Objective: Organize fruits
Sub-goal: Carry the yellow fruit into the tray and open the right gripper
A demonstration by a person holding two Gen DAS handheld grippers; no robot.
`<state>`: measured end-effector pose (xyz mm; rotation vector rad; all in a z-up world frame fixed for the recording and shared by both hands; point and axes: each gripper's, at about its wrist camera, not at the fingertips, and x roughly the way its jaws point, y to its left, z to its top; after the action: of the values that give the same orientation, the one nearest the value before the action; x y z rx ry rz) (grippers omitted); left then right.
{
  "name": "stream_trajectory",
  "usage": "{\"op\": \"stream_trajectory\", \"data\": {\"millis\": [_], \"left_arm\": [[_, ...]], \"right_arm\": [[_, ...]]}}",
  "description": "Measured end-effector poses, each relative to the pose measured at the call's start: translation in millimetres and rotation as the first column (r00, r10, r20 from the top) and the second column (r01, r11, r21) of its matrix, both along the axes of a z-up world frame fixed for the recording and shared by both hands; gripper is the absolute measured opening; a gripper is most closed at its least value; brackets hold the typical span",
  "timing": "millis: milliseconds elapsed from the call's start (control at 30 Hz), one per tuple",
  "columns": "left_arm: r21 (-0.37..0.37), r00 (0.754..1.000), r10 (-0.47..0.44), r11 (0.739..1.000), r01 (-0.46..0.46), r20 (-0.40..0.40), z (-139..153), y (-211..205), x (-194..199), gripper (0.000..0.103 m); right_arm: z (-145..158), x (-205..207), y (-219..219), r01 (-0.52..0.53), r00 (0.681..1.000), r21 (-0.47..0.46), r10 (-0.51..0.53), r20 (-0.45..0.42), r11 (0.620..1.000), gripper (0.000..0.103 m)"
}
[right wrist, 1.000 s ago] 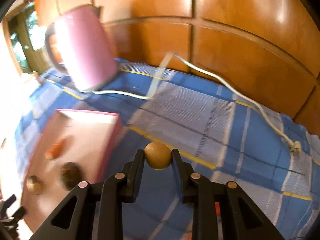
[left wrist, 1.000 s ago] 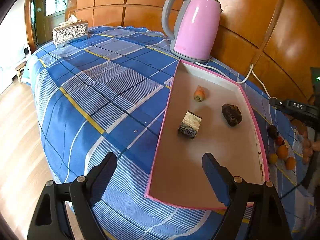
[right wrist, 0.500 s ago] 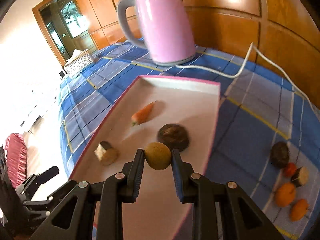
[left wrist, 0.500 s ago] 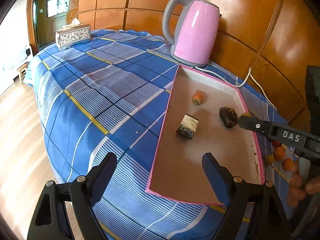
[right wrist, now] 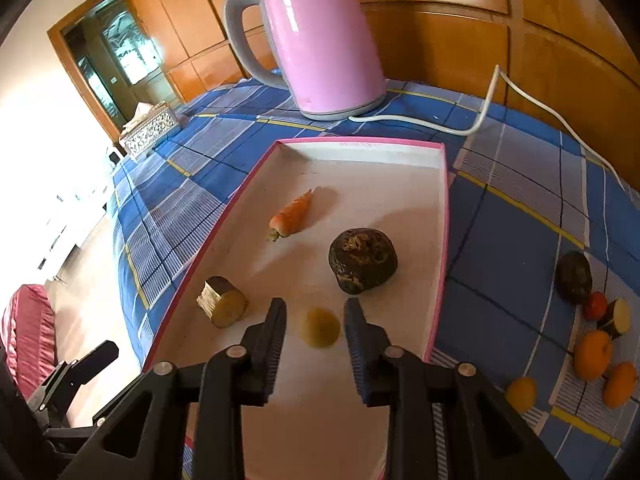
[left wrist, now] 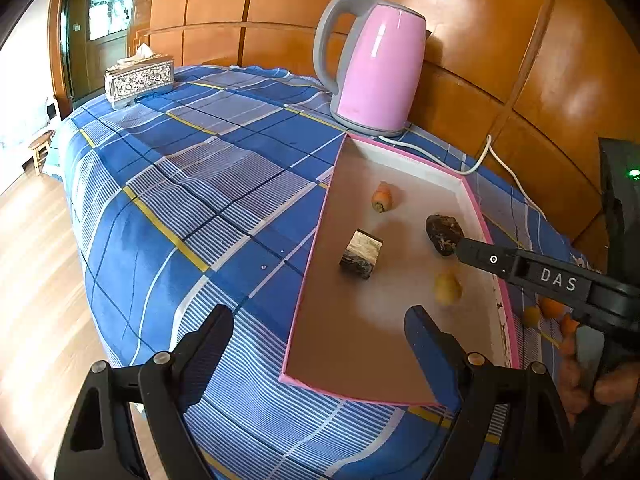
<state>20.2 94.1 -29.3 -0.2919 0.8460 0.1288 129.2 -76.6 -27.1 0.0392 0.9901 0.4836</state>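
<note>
A pink-rimmed tray (left wrist: 316, 240) (right wrist: 440, 264) lies on the blue checked cloth. In it are a small carrot (left wrist: 382, 197) (right wrist: 291, 215), a dark round fruit (left wrist: 443, 233) (right wrist: 363, 260), a cut chunk with dark skin (left wrist: 361, 253) (right wrist: 222, 301) and a blurred yellow fruit (left wrist: 448, 288) (right wrist: 320, 327). My right gripper (right wrist: 315, 316) is open just above the tray, its fingers either side of the yellow fruit and apart from it. My left gripper (left wrist: 320, 340) is open and empty at the tray's near end.
A pink kettle (left wrist: 372, 68) (right wrist: 316, 40) with a white cord (right wrist: 472, 120) stands behind the tray. Several loose fruits (right wrist: 596, 352) lie on the cloth right of the tray. A tissue box (left wrist: 138, 80) sits at the far left. The table drops off on the left.
My right gripper came over the tray, lowered and opened. The yellow fruit it held has left its fingers and is now in the tray. The left gripper stayed open.
</note>
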Motion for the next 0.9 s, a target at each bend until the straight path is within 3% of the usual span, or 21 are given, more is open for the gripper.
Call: {"op": "stream_trajectory", "data": {"millis": [333, 500, 733, 900], "left_arm": [[0.002, 1.0, -0.008, 1.0, 0.008, 0.005, -1, -2, 0, 0.088], [0.017, 1.0, -0.03, 0.999, 0.03, 0.001, -3, -9, -1, 0.088], [0.014, 0.999, -0.053, 0.999, 0.053, 0.009, -2, -16, -2, 0.088], [0.005, 0.997, -0.073, 0.997, 0.073, -0.002, -4, -20, -1, 0.088]], "right_arm": [[8, -21, -23, 0.088, 0.995, 0.008, -0.088, 0.04, 0.996, 0.039], [8, -40, -48, 0.194, 0.979, 0.005, -0.194, 0.062, 0.981, 0.042], [2, -63, -90, 0.32, 0.944, -0.016, -0.317, 0.085, 0.947, 0.042], [-4, -81, -134, 0.435, 0.897, -0.04, -0.429, 0.103, 0.9, 0.042]]}}
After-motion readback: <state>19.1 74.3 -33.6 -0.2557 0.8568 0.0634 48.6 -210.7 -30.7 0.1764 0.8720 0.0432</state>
